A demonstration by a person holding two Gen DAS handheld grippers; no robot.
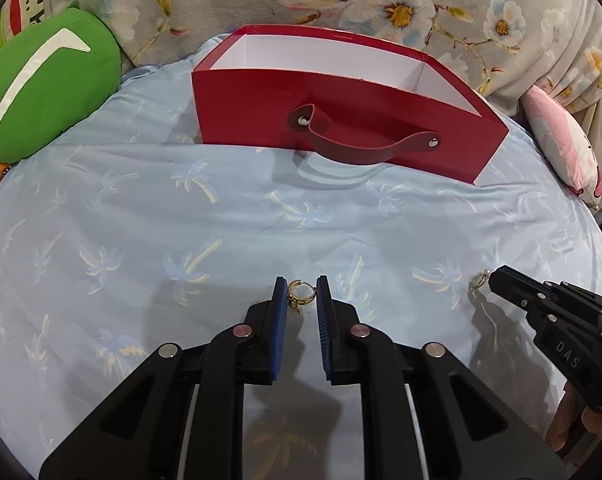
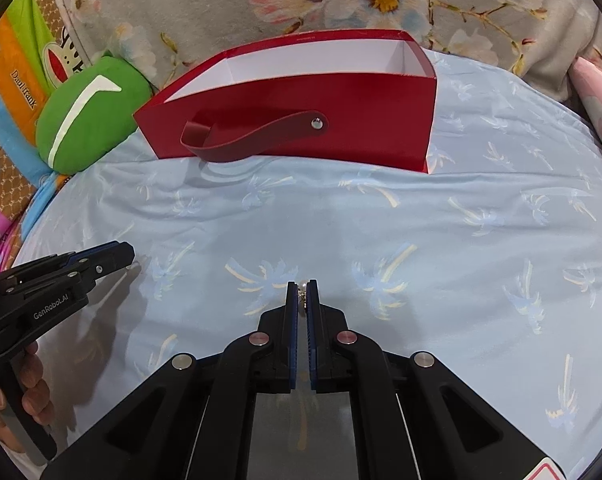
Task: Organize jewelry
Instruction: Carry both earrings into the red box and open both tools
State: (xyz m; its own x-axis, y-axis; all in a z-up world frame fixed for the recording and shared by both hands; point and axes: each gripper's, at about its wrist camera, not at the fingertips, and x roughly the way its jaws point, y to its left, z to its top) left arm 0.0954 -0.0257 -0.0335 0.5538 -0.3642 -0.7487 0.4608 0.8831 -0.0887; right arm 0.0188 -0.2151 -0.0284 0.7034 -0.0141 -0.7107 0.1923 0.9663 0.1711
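A small gold hoop earring (image 1: 301,294) lies on the light-blue sheet between the blue pads of my left gripper (image 1: 302,283), which touch it on both sides. My right gripper (image 2: 302,285) is shut on a tiny pearl earring (image 2: 301,289), only just visible at its tips. The left wrist view shows that right gripper (image 1: 489,280) low at the right with the pearl earring (image 1: 479,280) at its nose. Seen from the right wrist view, the left gripper (image 2: 131,254) sits at the left edge. A red box (image 1: 241,112) (image 2: 381,120) with a white inside and a strap handle stands open beyond both.
The palm-print sheet (image 1: 141,220) covers a soft bed. A green cushion (image 1: 49,80) (image 2: 89,116) lies left of the box, and a pink plush (image 1: 561,148) lies to its right. A floral blanket (image 2: 221,8) rises behind. A hand (image 2: 5,400) holds the left gripper's handle.
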